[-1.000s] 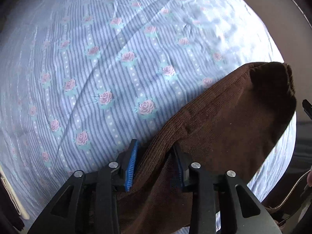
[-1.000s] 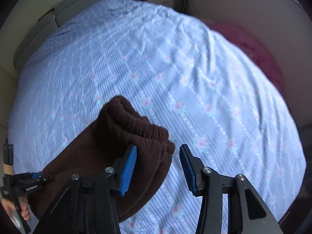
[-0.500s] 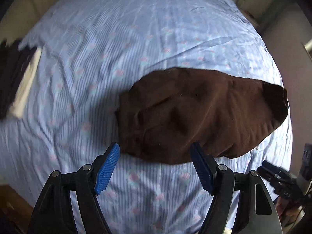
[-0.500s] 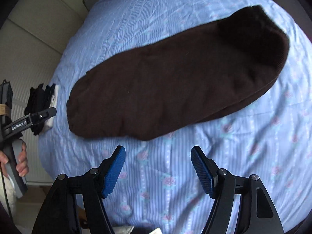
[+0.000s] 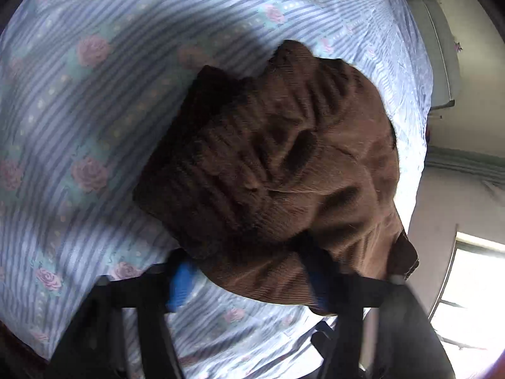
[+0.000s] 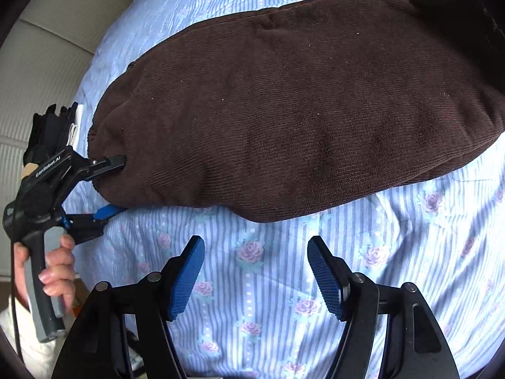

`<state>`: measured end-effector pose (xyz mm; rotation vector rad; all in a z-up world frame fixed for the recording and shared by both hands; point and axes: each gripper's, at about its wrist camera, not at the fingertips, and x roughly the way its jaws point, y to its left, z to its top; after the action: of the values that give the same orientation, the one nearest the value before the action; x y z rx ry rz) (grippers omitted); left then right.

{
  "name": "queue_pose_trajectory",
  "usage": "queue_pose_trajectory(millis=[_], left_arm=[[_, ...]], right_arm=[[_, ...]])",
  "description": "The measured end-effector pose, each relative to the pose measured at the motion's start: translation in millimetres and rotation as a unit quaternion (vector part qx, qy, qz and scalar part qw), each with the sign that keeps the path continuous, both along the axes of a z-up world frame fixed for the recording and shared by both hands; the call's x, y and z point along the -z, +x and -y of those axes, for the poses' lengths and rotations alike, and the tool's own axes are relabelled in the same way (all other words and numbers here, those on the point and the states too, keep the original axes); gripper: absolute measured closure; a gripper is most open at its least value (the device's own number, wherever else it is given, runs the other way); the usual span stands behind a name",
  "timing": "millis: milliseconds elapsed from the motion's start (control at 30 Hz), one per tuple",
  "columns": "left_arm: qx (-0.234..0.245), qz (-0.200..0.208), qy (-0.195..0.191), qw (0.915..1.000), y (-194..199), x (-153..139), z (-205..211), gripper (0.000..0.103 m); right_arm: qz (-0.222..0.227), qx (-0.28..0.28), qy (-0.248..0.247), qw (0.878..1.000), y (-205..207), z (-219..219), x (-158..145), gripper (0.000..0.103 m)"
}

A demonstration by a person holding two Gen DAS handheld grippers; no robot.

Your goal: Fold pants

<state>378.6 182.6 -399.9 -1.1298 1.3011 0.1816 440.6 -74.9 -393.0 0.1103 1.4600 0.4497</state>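
- The dark brown corduroy pants (image 6: pixel 293 107) lay folded in a long, rounded bundle across the bed sheet (image 6: pixel 277 284), a light blue striped cotton printed with pink roses.
- In the right wrist view the bundle ran from lower left to upper right, filling the upper half of the frame; its near edge lay on the sheet just beyond the right gripper's fingertips.
- The right gripper (image 6: pixel 255 271) pointed steeply down over bare sheet. Its blue ribbed pads (image 6: pixel 186 279) stood wide apart with only sheet showing between them; nothing grasped.
- The left gripper (image 5: pixel 249 281) was at the gathered, ribbed end of the pants (image 5: pixel 271 170). Its jaws were closing, with a fold of the brown cloth between them; the frame was motion-blurred, so firm pad contact could not be confirmed.
- From the right wrist view, the left gripper (image 6: pixel 110 186) had one finger above and one blue-padded finger below the bundle's left end, fabric edge between them.
- A person's hand (image 6: pixel 53 268) gripped the grey handle of that tool; a pale sleeve showed below.
- A beige padded headboard (image 6: pixel 47 47) bordered the bed at upper left.
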Motion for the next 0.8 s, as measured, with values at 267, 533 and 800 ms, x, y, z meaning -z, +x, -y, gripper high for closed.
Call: queue_pose_trajectory(millis=[267,533,800], left_arm=[[0.0,0.101,0.025,0.9946,47,-118,5,0.082],[0.006,0.122,0.055,0.991,101,-144,5,0.084],[0.039,0.103,0.1,0.9889,80,-137,0,0.085]], right_arm=[[0.032,0.011,0.053,0.998,4,-8,-35,0.034],[0.187,0.02,0.093,0.978,41,-15,-108,0.034],[0.084,0.059,0.091,0.991,14,0,-76,0.034]])
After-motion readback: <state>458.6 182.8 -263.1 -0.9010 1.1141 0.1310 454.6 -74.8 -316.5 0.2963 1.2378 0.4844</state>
